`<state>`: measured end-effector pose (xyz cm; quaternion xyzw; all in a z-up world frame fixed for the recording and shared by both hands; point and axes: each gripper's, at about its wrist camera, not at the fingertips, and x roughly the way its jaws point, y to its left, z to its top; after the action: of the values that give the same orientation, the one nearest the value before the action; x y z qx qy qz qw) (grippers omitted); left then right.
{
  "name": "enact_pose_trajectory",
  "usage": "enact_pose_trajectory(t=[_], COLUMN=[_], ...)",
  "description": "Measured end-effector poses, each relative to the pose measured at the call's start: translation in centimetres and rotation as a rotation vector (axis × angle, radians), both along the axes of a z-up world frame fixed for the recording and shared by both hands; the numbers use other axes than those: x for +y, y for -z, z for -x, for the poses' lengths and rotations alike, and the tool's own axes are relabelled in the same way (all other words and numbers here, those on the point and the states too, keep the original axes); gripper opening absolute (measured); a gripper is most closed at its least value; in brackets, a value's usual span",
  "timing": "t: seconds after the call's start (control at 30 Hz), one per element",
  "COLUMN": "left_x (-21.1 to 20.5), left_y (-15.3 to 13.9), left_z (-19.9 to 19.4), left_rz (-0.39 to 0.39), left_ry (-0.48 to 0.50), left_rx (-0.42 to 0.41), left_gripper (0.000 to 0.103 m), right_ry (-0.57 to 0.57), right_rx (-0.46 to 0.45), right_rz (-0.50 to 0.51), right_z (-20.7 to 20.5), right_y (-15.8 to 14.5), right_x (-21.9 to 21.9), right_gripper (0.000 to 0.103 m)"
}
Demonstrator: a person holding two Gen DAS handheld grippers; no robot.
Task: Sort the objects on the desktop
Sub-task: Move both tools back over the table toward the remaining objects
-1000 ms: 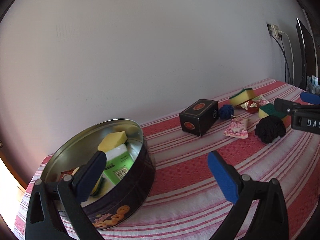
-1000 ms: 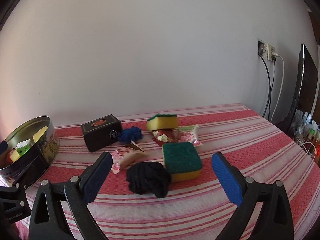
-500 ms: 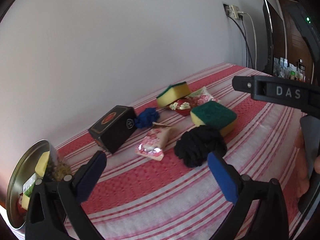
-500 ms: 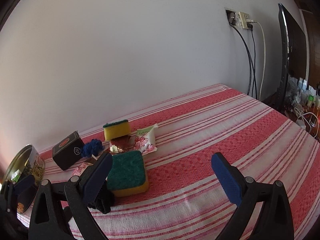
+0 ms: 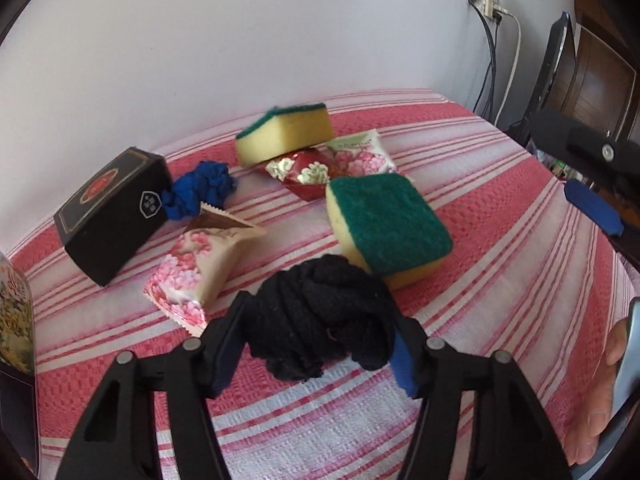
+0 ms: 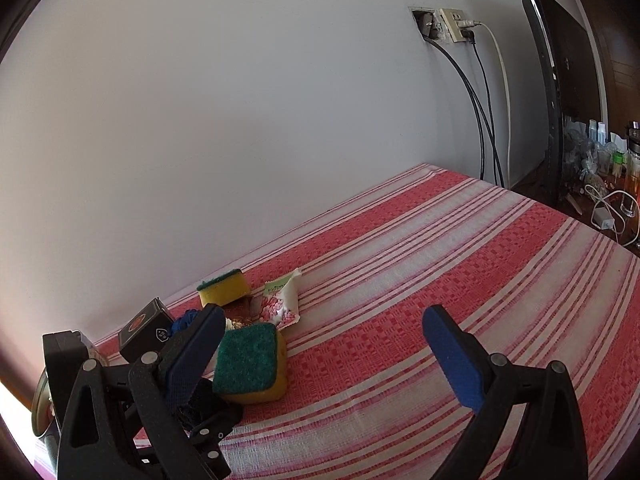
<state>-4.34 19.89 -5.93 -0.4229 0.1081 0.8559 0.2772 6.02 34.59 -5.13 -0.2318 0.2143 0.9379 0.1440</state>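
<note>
The left hand-held gripper [image 5: 316, 344] has its two blue-padded fingers pressed against either side of a black bundle of fabric [image 5: 320, 328], grasping it where it lies on the red-and-white striped surface [image 5: 500, 240]. Just behind the bundle and touching it sits a green-topped yellow sponge [image 5: 386, 222]; to the bundle's left lies a pink floral packet [image 5: 200, 270], and beyond that a black box [image 5: 114, 210] with a blue scrunchie [image 5: 200, 194] against its right end. Farther back a second sponge [image 5: 286, 134] rests tilted on a red floral packet [image 5: 306, 174], with a white floral packet [image 5: 360, 152] beside it. A decorated tin [image 5: 16, 344] shows at the left edge. The right hand-held gripper [image 6: 324, 356] hangs released — fingers spread wide — above bare striped cloth to the right of the pile, well apart from the items. Cables [image 6: 484, 120] run down the wall from a socket [image 6: 448, 24].
</note>
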Motion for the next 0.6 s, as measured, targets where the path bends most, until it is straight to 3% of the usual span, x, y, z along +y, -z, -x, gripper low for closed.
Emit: enact_pose_trajectory(t=[0.1, 0.23, 0.43, 0.53, 0.6], left_x=[-1.2, -4.1, -10.4, -11.8, -12.3], left_y=[-0.5, -2.5, -5.0, -4.9, -4.3], left_z=[-0.6, -3.3, -5.2, -4.7, -4.2], left_rz=[-0.031, -0.057, -0.095, -0.088, -0.091], left_ry=[-0.034, -0.072, -0.215, -0.266, -0.279], left_rx=[0.02, 0.136, 0.23, 0.261, 0.251], left_gripper=[0.06, 0.06, 0.06, 0.06, 0.06], right_ry=[-0.019, -0.078, -0.194, -0.196, -0.19], right_rx=[-0.014, -0.05, -0.163, -0.222, -0.308], right_rz=[-0.035, -0.054, -0.113, -0.197, -0.204], right_z=[0.3, 1.2, 4.4, 6.4, 8.1], right_y=[0.1, 0.7, 2.2, 2.2, 3.0], right_x=[-0.7, -1.7, -5.0, -6.6, -7.1], right_gripper=[0.101, 0.101, 0.101, 0.101, 0.101])
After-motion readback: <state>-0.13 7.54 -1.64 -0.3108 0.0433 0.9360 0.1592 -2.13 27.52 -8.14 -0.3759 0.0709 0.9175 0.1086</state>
